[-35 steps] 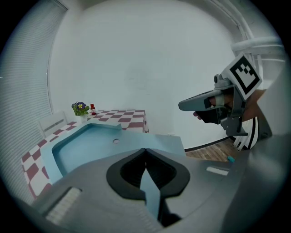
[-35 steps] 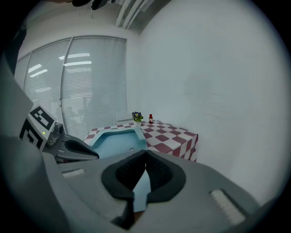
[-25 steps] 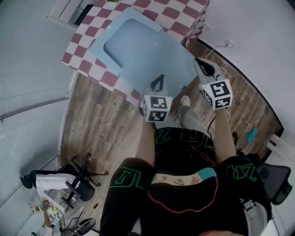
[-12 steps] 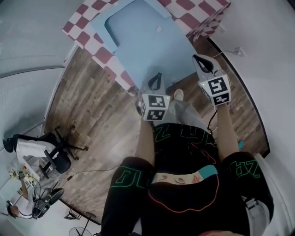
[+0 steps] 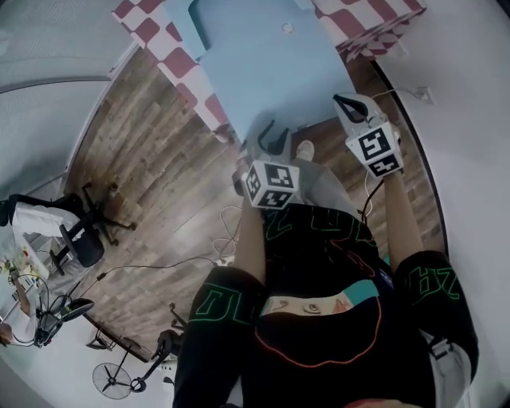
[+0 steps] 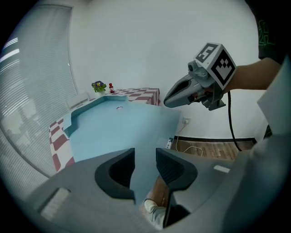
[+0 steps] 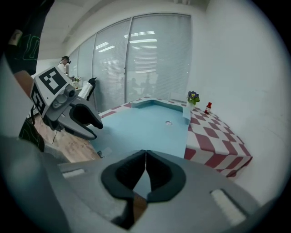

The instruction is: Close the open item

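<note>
Blue tabletop [image 5: 271, 72] ahead, wall [image 5: 466, 64] apparently close right

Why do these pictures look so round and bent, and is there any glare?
Head view: the wide lens curves the edges of the wooden floor. Left gripper view: dark corners, bowed blinds. Right gripper view: bright light streaks on the windows.

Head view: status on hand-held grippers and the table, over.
Left hand-held gripper opening, empty. Right hand-held gripper shut, empty. Open item not identifiable on blue-topped table. Nothing in the way.

Blue sheet [image 5: 271, 72] on checkered table [image 5: 145, 22]
</note>
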`<action>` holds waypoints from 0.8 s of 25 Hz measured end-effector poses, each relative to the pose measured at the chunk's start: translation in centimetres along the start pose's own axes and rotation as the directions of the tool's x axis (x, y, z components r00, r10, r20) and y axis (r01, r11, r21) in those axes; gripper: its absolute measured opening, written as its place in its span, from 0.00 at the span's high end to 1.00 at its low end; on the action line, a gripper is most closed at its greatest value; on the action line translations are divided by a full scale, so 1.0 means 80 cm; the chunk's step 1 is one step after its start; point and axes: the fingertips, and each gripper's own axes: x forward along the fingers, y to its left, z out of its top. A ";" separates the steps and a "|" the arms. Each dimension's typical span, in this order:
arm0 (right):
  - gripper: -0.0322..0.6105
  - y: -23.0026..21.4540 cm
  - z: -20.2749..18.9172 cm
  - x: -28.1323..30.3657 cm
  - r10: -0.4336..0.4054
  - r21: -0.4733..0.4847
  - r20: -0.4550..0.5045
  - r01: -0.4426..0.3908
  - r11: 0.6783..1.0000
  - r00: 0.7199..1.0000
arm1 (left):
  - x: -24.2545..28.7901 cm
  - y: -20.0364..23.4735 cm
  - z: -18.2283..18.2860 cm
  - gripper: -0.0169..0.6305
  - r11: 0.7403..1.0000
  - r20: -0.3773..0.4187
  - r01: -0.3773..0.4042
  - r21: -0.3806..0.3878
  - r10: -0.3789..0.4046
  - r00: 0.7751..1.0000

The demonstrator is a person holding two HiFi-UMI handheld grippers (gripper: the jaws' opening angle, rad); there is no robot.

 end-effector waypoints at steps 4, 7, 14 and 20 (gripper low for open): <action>0.80 0.013 -0.013 0.009 0.080 -0.072 -0.052 -0.083 0.994 0.995 | 0.004 -0.004 -0.007 0.69 1.000 -0.029 -0.007 0.028 0.008 1.000; 0.76 0.028 -0.025 0.014 0.119 -0.186 -0.112 -0.139 0.973 0.986 | 0.004 -0.010 -0.015 0.63 0.995 -0.064 -0.002 0.097 0.009 0.998; 0.61 0.068 -0.044 0.028 0.155 -0.416 -0.211 -0.232 0.879 0.965 | 0.009 -0.011 -0.036 0.60 0.974 -0.137 -0.038 0.224 0.070 0.988; 0.59 0.073 -0.058 0.039 0.084 -0.571 -0.258 -0.222 0.790 0.962 | 0.014 -0.012 -0.038 0.60 0.962 -0.153 -0.047 0.269 0.091 0.984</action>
